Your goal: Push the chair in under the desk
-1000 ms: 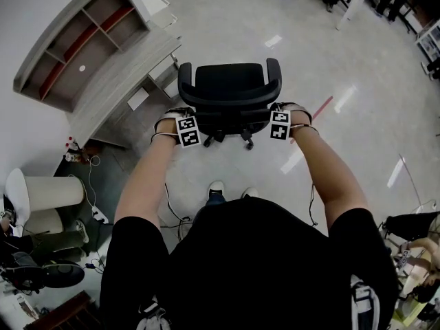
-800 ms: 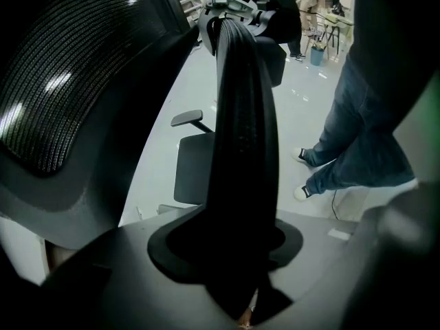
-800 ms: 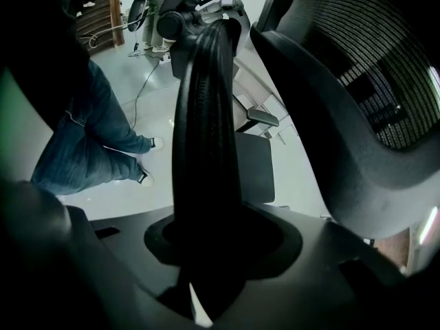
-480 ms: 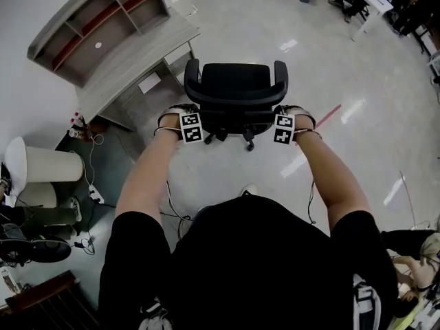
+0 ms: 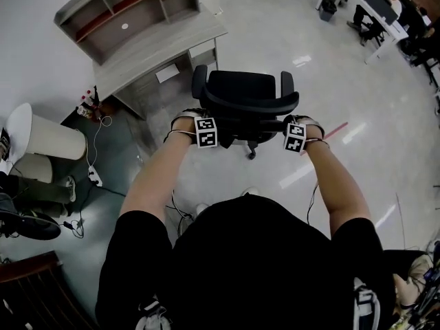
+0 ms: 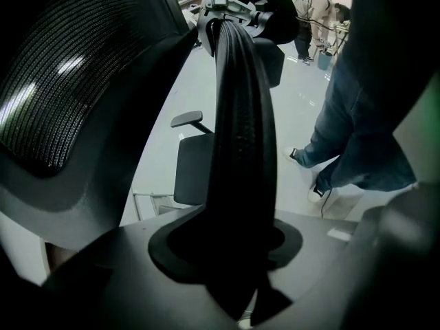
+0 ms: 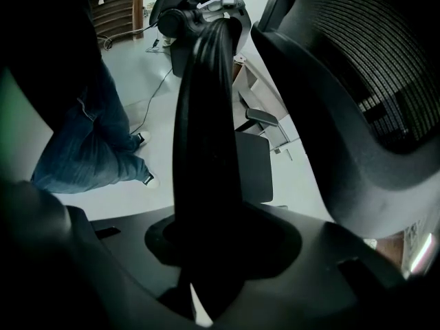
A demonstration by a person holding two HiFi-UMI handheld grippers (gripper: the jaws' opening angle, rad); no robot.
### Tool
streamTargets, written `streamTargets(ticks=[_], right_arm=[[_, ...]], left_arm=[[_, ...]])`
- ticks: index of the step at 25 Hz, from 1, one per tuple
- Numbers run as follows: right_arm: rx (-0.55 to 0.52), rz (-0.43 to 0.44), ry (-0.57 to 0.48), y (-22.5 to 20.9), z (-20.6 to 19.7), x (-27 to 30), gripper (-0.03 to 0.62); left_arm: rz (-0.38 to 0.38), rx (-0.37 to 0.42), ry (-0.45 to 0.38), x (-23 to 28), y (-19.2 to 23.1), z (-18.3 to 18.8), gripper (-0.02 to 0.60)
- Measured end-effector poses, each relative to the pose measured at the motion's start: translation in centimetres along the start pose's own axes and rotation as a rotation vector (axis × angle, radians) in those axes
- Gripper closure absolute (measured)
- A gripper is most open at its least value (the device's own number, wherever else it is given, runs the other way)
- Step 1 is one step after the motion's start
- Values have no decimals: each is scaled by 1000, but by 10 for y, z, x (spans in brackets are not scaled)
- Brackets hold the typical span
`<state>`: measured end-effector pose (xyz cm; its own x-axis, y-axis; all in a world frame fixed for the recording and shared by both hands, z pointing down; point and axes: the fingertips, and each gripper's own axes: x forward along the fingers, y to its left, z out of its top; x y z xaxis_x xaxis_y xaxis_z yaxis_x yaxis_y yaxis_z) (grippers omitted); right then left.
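The black office chair (image 5: 246, 88) stands on the grey floor with its seat facing the grey desk (image 5: 161, 43) at the upper left, just short of the desk's front edge. My left gripper (image 5: 208, 121) is shut on the left rim of the backrest (image 6: 237, 115), which runs up between its jaws. On the other side my right gripper (image 5: 289, 123) is shut on the right rim (image 7: 206, 115). The mesh back fills the side of each gripper view. The chair's wheels are mostly hidden under the seat.
A shelf unit (image 5: 117, 12) sits on the desk against the wall. A white round bin (image 5: 48, 143) and cables with a power strip (image 5: 93, 176) lie at the left. Red tape (image 5: 338, 129) marks the floor at the right; more desks and people (image 5: 375, 5) stand far off.
The chair has rolled forward and left toward the desk with both grippers on its back; the person has stepped after it, and the desk now lies nearer the seat.
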<state>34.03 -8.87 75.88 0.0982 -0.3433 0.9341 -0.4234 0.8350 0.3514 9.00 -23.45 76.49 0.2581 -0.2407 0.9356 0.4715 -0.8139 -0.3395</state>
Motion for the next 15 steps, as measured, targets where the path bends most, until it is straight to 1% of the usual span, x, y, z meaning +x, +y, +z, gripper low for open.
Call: streamTargets(ticks=[6,15], right_arm=[[-37,-4,-15,16,28,-3,447],[-90,-6,-31,42,78,-10,448]], left_arm=[[6,-56,20,-14,-37,-26,439],[15,-107,34,-34,-83,-70,445]])
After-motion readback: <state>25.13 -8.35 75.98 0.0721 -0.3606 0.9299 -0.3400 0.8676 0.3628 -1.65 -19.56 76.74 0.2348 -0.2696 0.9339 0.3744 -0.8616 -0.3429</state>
